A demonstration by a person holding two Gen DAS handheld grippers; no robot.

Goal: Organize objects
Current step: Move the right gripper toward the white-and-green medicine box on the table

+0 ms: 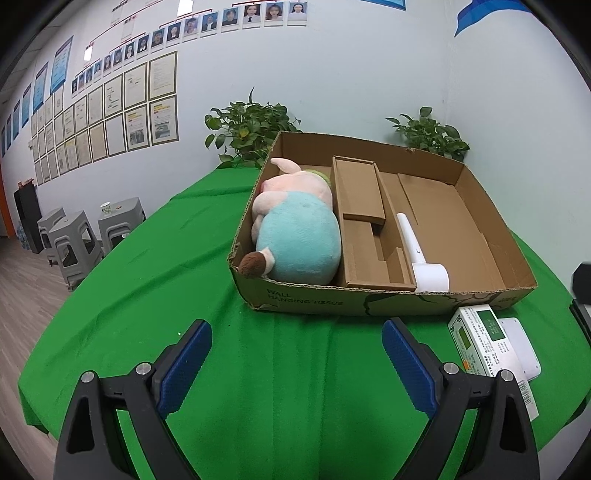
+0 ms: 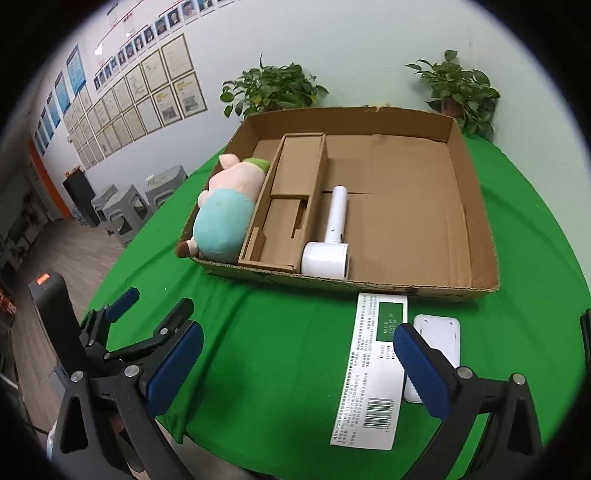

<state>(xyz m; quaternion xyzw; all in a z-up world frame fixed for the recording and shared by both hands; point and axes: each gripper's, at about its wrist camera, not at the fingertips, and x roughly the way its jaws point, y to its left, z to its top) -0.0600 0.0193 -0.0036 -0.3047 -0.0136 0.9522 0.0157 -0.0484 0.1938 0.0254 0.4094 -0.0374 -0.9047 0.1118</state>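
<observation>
We are holding 2 grippers, left and right, both spread wide, gripping nothing. A long white box is lying flat, pointing toward the cardboard tray.

We take this for an office: rows of staff portrait photos linked like an organisation chart run high on the pale wall, with framed certificates ranked below them. Grey plastic stools stand on wood-look flooring, and potted plants sit behind the green-draped surface.
</observation>
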